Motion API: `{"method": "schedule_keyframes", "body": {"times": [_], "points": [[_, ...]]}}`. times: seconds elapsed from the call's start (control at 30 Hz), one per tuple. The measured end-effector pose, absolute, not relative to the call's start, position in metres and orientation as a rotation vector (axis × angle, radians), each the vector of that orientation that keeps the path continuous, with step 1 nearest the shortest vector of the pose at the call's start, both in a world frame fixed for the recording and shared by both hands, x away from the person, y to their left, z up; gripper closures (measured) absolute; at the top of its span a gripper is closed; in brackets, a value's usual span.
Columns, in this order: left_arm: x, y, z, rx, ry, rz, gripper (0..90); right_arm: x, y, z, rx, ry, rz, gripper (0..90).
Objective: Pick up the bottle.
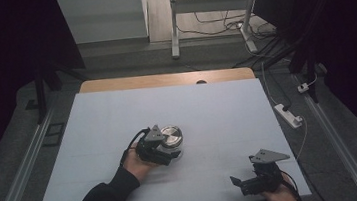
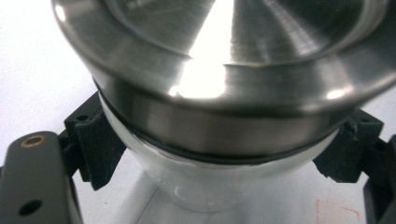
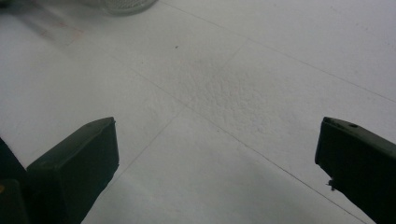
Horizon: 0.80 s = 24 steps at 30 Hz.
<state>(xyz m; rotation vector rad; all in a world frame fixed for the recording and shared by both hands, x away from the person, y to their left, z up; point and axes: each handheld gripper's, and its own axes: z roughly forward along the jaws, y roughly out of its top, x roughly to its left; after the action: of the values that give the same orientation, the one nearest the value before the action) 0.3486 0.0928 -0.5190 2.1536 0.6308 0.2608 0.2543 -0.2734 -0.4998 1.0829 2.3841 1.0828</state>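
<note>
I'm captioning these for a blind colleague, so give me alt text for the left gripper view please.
Close up, the left gripper is shut on a jar with a clear body and a shiny steel lid, one black jaw pressed to each side just under the lid. The white table shows behind and below it.

The left gripper (image 1: 164, 150) is black, topped by a grey three-cornered plate, with a black cable trailing back. Its fingers (image 2: 95, 144) are blocky black, beside a brass-ringed screw hole. The person wears a dark sleeve (image 1: 101, 199).
</note>
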Motion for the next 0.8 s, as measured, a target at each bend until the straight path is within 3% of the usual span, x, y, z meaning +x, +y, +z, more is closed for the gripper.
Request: {"method": "schedule_keyframes", "body": {"times": [0.8], "points": [[0.324,0.109,-0.488,2.133,0.593,0.255,16.1,0.253,-0.273,-0.499,1.064,2.381,1.089,0.0]]}}
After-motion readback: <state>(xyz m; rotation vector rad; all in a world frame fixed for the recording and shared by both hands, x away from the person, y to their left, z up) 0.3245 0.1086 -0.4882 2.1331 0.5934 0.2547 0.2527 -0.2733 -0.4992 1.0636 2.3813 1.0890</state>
